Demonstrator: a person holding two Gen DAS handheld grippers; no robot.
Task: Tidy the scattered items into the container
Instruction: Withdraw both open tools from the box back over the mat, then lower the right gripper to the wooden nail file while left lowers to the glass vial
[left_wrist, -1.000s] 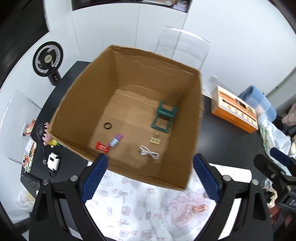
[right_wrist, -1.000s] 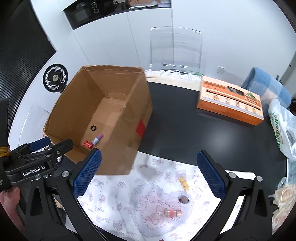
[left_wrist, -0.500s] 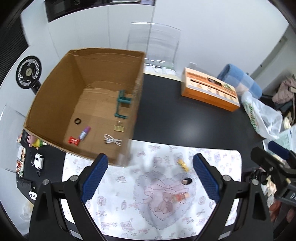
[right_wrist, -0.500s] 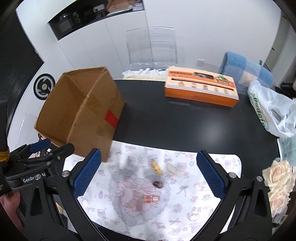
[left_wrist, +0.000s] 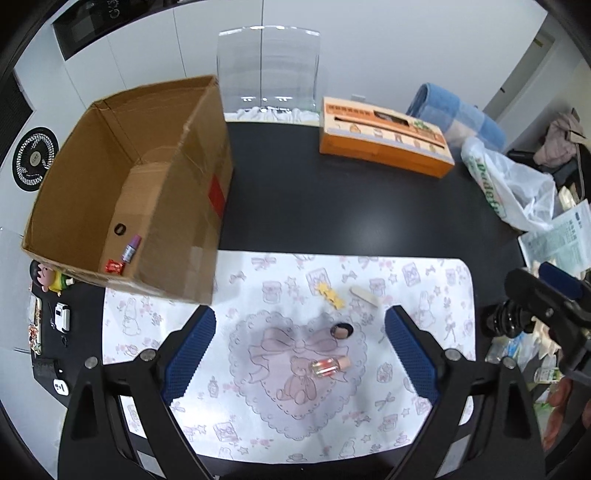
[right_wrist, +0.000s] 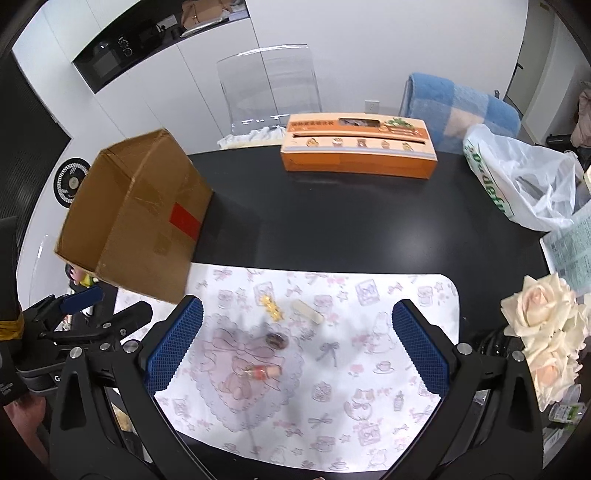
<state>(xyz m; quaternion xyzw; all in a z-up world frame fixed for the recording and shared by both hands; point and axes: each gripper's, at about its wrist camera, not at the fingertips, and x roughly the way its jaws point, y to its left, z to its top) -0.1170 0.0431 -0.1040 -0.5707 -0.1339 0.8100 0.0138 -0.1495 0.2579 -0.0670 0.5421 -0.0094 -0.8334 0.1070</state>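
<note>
Since one second ago, both tools have swung away from the cardboard box (left_wrist: 122, 184) and now face the patterned mat (left_wrist: 424, 280) on the black desk (left_wrist: 332, 206); the box has shifted from the centre of each view to the left side. The left tool (left_wrist: 300, 356) stands wide, its blue pads apart and holding nothing, and the right tool (right_wrist: 297, 345) is likewise wide and empty. Both hover above the mat, apart from every item on it. The box rests at the mat's left corner with its open top up, which keeps the drop path short. Inside it a purple tube (left_wrist: 131, 248), a red wrapped piece (left_wrist: 113, 266) and a dark ring (left_wrist: 119, 229) already lie on the floor of the box. Four items remain on the mat: a small glass bottle (left_wrist: 328, 365) lying on its side, a dark round piece (left_wrist: 341, 329) just above it, a yellow clip (left_wrist: 331, 295) and a pale flat stick (left_wrist: 367, 296) further back. The task appears partly complete. The bottle lies closest to the centre line of both tools, so it is the likely next pick; being round and on its side, it may roll if one pad touches first. An orange carton (left_wrist: 384, 136) and a plastic bag (left_wrist: 513, 184) sit well apart at the far edge.
</note>
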